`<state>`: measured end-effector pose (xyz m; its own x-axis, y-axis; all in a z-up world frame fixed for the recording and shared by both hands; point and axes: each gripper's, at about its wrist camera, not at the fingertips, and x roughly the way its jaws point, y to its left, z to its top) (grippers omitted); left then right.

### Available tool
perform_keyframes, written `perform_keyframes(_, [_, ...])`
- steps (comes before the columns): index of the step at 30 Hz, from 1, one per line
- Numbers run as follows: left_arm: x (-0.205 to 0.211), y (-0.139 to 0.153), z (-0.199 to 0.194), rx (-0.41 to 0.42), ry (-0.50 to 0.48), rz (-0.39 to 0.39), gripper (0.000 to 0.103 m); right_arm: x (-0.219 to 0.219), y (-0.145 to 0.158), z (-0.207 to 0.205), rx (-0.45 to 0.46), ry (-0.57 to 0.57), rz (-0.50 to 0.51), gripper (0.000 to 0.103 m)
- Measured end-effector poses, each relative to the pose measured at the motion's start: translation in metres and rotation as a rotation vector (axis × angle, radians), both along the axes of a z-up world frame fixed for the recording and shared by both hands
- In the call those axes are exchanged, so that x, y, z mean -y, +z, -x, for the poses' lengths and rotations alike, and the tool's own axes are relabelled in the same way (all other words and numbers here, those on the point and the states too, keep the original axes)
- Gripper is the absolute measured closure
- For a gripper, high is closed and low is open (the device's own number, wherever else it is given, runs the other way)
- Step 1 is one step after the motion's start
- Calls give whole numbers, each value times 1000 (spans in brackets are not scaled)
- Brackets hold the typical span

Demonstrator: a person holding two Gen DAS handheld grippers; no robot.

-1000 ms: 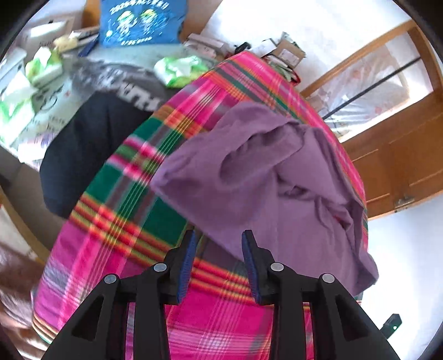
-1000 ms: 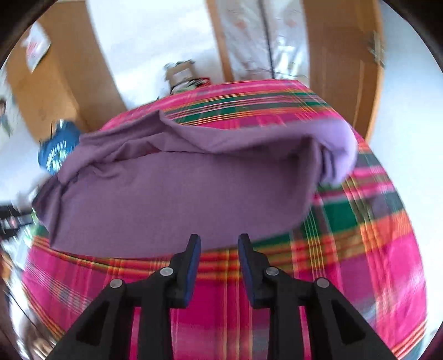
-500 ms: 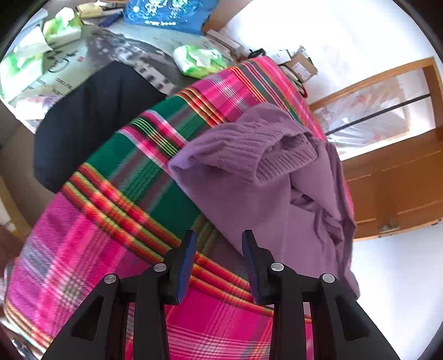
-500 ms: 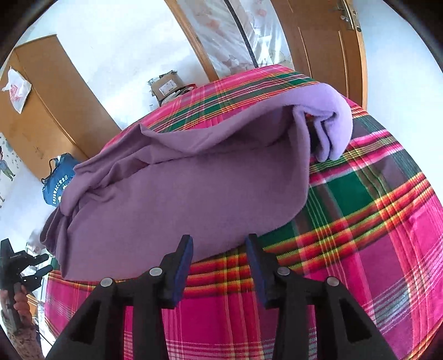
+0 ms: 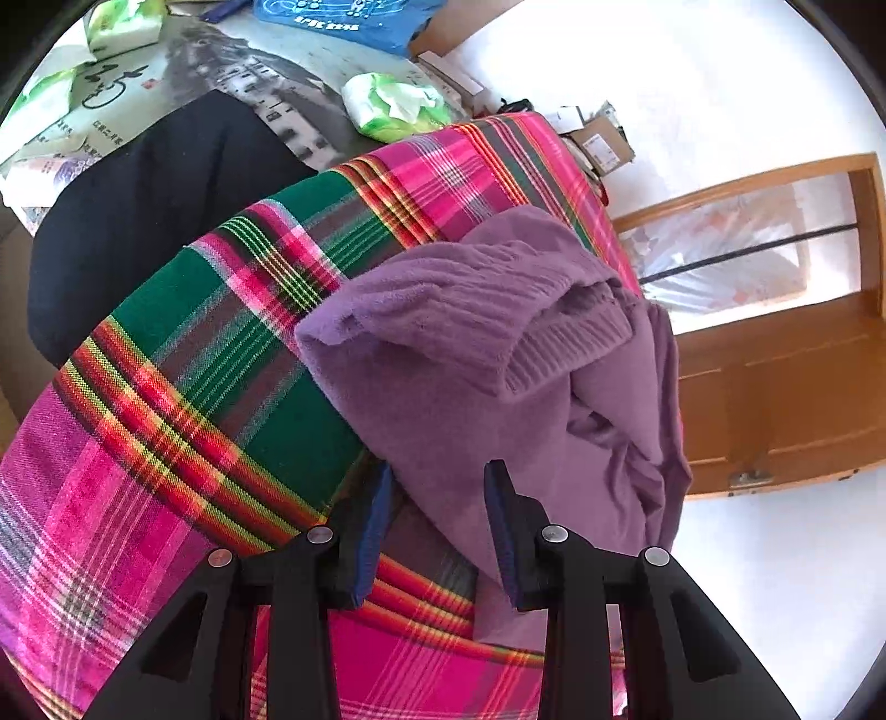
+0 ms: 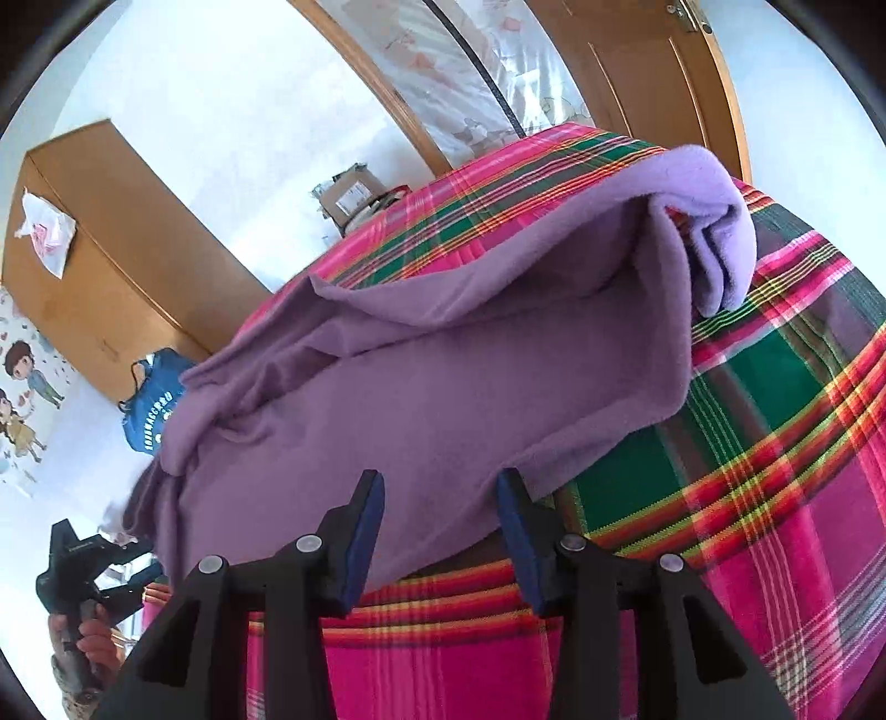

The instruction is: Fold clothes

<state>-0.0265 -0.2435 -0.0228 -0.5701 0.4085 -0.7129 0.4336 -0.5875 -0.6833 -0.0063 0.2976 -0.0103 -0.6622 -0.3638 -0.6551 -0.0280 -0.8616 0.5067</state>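
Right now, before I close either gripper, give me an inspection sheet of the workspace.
Surface: plaid cloth, pink, green and red.
Job's things: purple sweater lying crumpled, partly folded over itself.
Clutter: dark garment, green packets, blue bag, cardboard box.
Grippers: left gripper open at the sweater's near edge; right gripper open, its jaws just widened, over the hem; neither grips.
Cables: nothing seen.
Surroundings: wooden door, wooden cabinet, white floor.

Just ahead of the jaws lies a purple garment [image 5: 498, 387] of soft, matt fleece, its cuff ribbed knit. Beneath the jaws a woven plaid cloth [image 5: 194, 387] shows a fine, matt weave. The left gripper [image 5: 437, 498] and right gripper [image 6: 437, 498] are matt black plastic with blue pads and shiny metal screws. Far beyond them stands a smooth wooden door [image 5: 786, 399].
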Motion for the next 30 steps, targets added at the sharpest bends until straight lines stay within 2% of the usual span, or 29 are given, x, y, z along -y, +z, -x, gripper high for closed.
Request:
perform_keyframes(3, [5, 0, 1, 2, 29, -8, 67, 1, -1, 1, 1, -18, -12, 69])
perform_keyframes(5, [7, 1, 1, -2, 52, 1, 67, 0, -1, 2, 9, -38, -29, 86])
perform_keyframes(7, [8, 1, 2, -8, 53, 8, 67, -5, -3, 2, 17, -66, -35, 96])
perform_keyframes(8, [8, 1, 3, -10, 53, 12, 67, -8, -4, 1, 21, -73, -24, 98])
perform_keyframes(10, [8, 3, 6, -10, 56, 29, 67, -14, -6, 1, 30, -86, -2, 100])
perform_keyframes(15, [12, 9, 8, -15, 75, 104, 67, -25, 3, -5, -1, -121, -37, 102])
perform_keyframes(21, [16, 6, 11, -12, 90, 89, 67, -44, 6, -12, -6, -166, -28, 102])
perform_keyframes(24, [15, 5, 13, -13, 95, 90, 67, -40, 4, -14, 20, -102, 46, 102])
perform_keyframes(27, [13, 7, 16, -15, 90, 100, 67, -15, 9, -18, 1, -11, -10, 100])
perform_keyframes(30, [11, 8, 21, -16, 74, 103, 67, 8, 12, -20, -8, 72, -3, 100])
